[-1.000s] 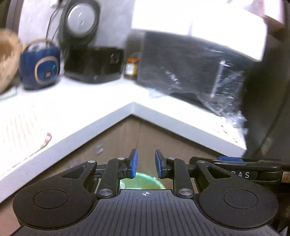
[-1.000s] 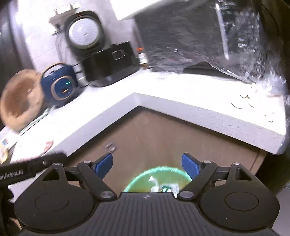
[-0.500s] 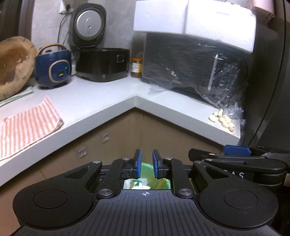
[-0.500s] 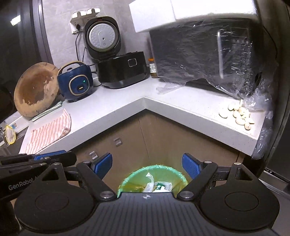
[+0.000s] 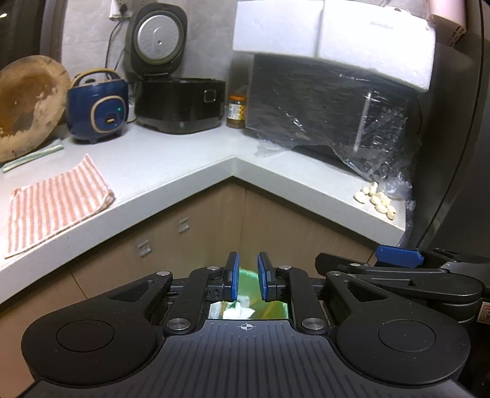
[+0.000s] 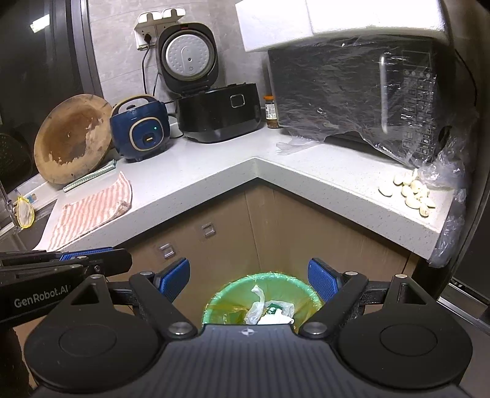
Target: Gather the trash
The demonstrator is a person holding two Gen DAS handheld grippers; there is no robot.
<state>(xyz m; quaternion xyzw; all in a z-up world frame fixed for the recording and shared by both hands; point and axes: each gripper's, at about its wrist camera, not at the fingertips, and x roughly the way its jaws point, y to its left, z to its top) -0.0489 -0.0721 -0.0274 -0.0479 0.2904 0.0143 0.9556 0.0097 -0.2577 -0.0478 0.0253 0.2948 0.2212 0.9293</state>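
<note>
The white counter (image 6: 214,171) bends around a corner, with light brown cupboards (image 6: 232,232) under it. On it sits one black oven (image 6: 352,104) wrapped in clear plastic, with white foam blocks (image 6: 337,21) on top. Next come two rice cookers: one black cooker (image 6: 220,113) with its lid standing open, and one small blue cooker (image 6: 141,131) with its lid shut. One round brown board (image 6: 72,137) leans at the left end. One striped cloth (image 6: 92,208) lies flat near the counter edge, and one rolled green and white cloth (image 6: 88,177) lies by the board. One small jar (image 6: 271,114) stands between the black cooker and the oven. A little pile of about ten garlic cloves (image 6: 410,191) lies at the right end. On the floor in the corner stands one bin (image 6: 263,298) with a green bag in it. Inside the bin is the trash (image 6: 269,309): crumpled clear plastic and white paper bits. Both grippers hang above the bin, side by side, tipped down toward it. The right gripper (image 6: 248,278) has its blue fingers spread wide with nothing between them. The left gripper (image 5: 246,280) has just been closing; its two blue fingers (image 5: 232,275) now stand near each other with a thin gap, and nothing is caught in the gap. The bin shows through that gap too.
</note>
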